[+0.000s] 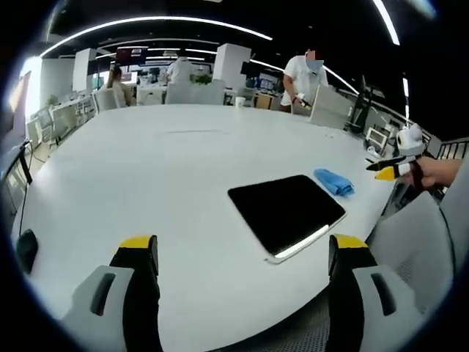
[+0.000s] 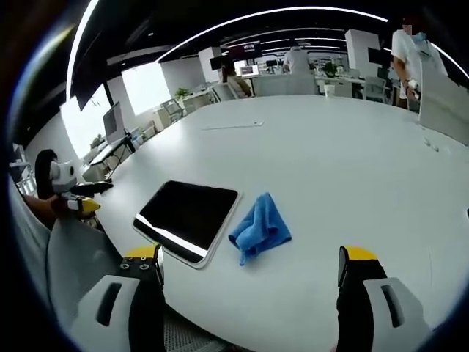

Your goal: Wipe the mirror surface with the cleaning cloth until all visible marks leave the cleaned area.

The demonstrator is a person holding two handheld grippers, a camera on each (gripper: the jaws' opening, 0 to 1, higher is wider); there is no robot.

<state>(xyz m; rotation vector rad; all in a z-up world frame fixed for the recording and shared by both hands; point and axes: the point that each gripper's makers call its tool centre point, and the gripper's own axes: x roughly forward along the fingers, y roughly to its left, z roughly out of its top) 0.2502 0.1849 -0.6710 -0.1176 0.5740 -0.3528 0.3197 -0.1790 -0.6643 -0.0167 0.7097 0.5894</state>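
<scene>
Dark, glossy mirror (image 2: pixel 187 216), a flat rounded rectangle with a pale rim, lies near the white table (image 2: pixel 352 154) edge. Blue cleaning cloth (image 2: pixel 260 229), soft and crumpled, sits just beside it, apart. Left gripper (image 1: pixel 245 257) and right gripper (image 2: pixel 249 268) hover with jaws wide, holding nothing. A person (image 1: pixel 306 73) stands beyond the table's far side.

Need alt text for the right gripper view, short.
A dark rectangular mirror lies flat on a large white table with a crumpled blue cleaning cloth just beside it, not yet picked up. The right gripper hangs open over the near table edge, and the left gripper shows at the far left. Office desks and people stand behind.
</scene>
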